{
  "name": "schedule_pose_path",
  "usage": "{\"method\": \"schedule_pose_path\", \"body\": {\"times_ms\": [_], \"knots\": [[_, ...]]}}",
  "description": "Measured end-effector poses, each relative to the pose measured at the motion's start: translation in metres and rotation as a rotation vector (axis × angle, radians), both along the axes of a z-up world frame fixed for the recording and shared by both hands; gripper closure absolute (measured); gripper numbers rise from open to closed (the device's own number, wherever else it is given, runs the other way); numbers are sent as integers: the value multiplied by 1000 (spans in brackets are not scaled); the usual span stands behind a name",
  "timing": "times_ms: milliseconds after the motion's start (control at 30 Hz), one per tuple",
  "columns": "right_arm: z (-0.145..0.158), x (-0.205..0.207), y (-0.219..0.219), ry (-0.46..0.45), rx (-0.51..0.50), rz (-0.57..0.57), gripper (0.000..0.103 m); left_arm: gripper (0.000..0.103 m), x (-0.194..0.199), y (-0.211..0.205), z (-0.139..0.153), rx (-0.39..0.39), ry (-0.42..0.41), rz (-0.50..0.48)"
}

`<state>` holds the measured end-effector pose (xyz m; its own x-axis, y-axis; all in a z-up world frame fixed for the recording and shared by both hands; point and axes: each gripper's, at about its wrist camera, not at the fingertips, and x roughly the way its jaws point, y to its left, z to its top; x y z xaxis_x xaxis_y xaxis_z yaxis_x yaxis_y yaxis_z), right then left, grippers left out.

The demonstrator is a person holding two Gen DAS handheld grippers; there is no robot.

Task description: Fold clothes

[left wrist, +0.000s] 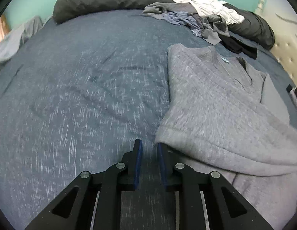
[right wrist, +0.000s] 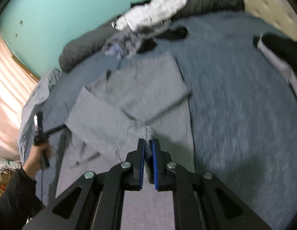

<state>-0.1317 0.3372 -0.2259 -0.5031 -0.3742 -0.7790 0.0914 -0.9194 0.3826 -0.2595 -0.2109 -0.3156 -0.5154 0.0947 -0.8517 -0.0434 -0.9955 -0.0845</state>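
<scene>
A grey knit sweater (left wrist: 215,95) lies on the right side of the bed, one side folded over its body, with the collar and label facing away. My left gripper (left wrist: 149,145) is open just above the blue-grey bedspread (left wrist: 81,95), nothing between its fingers; the sweater's hem lies against the right finger. In the right wrist view the same sweater (right wrist: 140,92) is spread out ahead. My right gripper (right wrist: 148,141) is shut on a bunched fold of its grey fabric (right wrist: 148,132). A hand (right wrist: 36,161) holds the left gripper (right wrist: 40,128) at the far left.
A heap of unfolded clothes (left wrist: 202,13) in grey, blue, white and black sits at the back right against dark pillows (left wrist: 110,0). A cream tufted headboard (left wrist: 288,44) is on the right. Grey cloth (left wrist: 12,40) hangs off the left bed edge.
</scene>
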Motion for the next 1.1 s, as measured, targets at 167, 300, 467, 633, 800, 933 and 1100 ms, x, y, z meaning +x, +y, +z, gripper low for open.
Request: {"method": "schedule_pose_path", "body": {"times_ms": [167,300,467,633,800,933,1100], "knots": [[-28,8,-3,-70,25,31,96,83,9,-10,15,14,22,48],[-44,9,2,-109,33,30,96,76,-3,11,22,1,33,1],[-59,7,9,-150,48,30,96,75,-26,29,2,-7,-19,-32],[-70,8,8,-194,65,63,95,74,-26,32,4,-17,-15,-34],[-44,10,20,-121,65,21,93,70,-24,34,11,-28,0,-38],[-38,-2,5,-88,13,69,92,65,-23,37,16,-37,11,-42],[-60,-23,-23,-116,-23,121,92,63,-28,55,10,-62,-4,-76]]}}
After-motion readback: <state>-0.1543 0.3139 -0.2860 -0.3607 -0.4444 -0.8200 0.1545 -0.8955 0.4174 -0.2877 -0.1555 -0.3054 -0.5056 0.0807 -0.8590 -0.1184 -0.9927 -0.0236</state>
